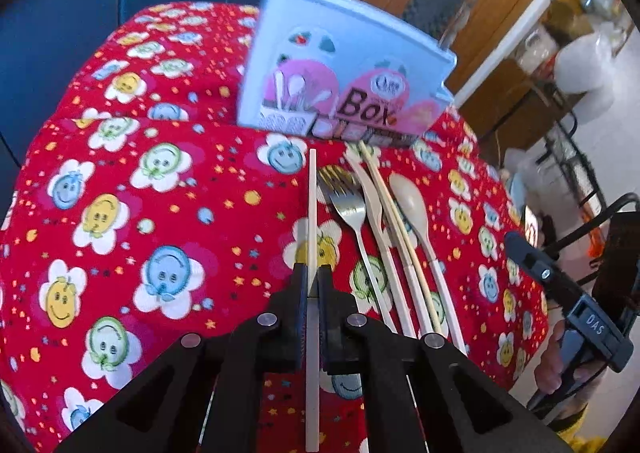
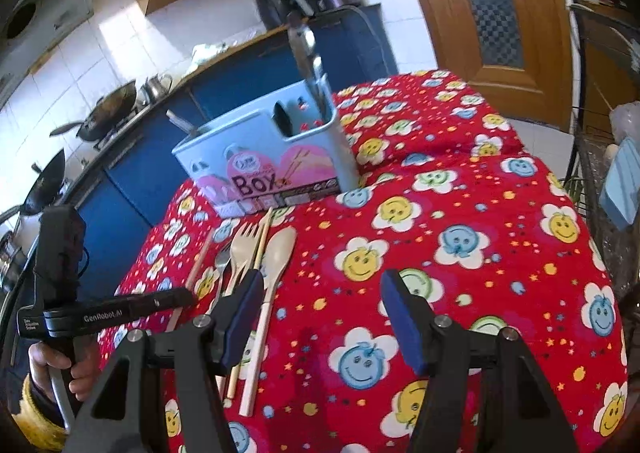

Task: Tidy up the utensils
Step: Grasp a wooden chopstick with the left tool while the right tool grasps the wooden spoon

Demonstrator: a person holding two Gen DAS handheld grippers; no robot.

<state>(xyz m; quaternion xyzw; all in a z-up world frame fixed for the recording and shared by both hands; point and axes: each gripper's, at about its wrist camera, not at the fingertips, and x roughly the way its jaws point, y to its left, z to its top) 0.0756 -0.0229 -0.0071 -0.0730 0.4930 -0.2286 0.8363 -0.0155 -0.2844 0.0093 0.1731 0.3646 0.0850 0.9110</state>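
In the left wrist view, the left gripper [image 1: 313, 273] was clenched on a single cream chopstick [image 1: 312, 209] pointing toward twelve o'clock, with a steel fork [image 1: 348, 205], a cream plastic spoon [image 1: 410, 201] and other cream utensils lying at its two o'clock on the red smiley-flower tablecloth [image 1: 140, 213], below the pale blue utensil box [image 1: 344, 69]. In the right wrist view, the right gripper [image 2: 322, 301] stood released and empty over the cloth, the box [image 2: 264, 157] at its eleven o'clock.

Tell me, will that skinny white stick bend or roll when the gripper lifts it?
The chopstick looks straight and stiff, so probably no bending. It's thin and likely light. The left gripper pinches it away from its middle, so it might tilt.
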